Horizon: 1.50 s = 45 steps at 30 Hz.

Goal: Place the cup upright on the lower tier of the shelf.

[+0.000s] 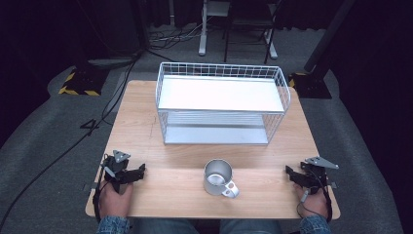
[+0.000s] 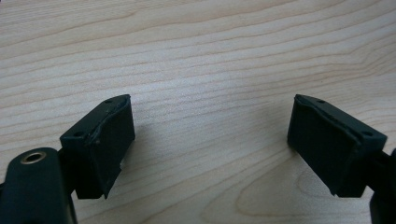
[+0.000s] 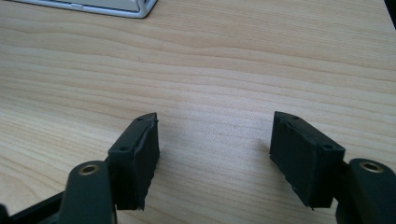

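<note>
Both grippers parked, steel mug (image 1: 218, 177) between them.
My left gripper (image 1: 138, 172) and right gripper (image 1: 290, 173) flank the mug, well apart from it, jaws wide and empty.

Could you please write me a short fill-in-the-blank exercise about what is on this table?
1. The metal mug stands between the two tools and in front of the white wire ____.
2. The mug's handle points toward the person's ____ side.
3. The left tool has its jaws ____, with bare wood between them.
4. The rack holds ____ shelves, one above the other.

Missing words: rack; right; open; two
</note>
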{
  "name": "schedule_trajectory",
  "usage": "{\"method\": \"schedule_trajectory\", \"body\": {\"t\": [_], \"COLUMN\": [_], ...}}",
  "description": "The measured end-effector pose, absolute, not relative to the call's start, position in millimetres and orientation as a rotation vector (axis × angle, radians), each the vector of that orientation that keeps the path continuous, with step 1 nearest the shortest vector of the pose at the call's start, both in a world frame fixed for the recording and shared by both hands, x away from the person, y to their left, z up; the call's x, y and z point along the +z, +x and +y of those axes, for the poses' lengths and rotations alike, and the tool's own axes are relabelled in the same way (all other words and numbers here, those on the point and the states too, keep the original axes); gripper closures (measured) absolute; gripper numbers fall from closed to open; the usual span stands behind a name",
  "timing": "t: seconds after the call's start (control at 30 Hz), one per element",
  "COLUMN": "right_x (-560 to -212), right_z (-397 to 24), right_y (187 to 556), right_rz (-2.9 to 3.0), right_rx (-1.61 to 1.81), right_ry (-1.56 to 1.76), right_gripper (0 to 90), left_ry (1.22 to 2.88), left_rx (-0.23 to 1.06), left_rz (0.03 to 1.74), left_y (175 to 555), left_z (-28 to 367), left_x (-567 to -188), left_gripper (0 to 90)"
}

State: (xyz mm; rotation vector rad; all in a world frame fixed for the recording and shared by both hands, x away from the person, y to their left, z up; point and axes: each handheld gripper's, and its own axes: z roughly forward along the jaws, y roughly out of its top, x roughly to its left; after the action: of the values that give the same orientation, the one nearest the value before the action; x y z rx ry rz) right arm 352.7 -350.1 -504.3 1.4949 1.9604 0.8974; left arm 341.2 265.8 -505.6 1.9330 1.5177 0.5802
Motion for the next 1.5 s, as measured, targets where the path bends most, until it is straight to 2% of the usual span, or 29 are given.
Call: {"method": "schedule_trajectory", "body": {"t": [0.83, 0.97, 1.5], "right_x": [-502.1, -498.7, -459.1], "right_z": [-352.1, -351.0, -346.8], "right_y": [351.3, 349.7, 316.5], "right_rz": [1.931, 1.947, 1.966], "right_rx": [0.861, 0.859, 1.028], "right_ry": [1.55, 1.572, 1.556], "right_gripper": [33.2, 41.0, 44.4], "left_ry": [1.933, 1.933, 1.933], "left_rx": [0.58, 0.579, 0.579], "left_rz": [1.515, 1.517, 1.517], "left_y": [341.4, 341.3, 341.3], "left_z": [265.9, 265.9, 265.9], "left_x": [-505.7, -505.6, -505.6], "left_gripper": [15.2, 15.2, 15.2]}}
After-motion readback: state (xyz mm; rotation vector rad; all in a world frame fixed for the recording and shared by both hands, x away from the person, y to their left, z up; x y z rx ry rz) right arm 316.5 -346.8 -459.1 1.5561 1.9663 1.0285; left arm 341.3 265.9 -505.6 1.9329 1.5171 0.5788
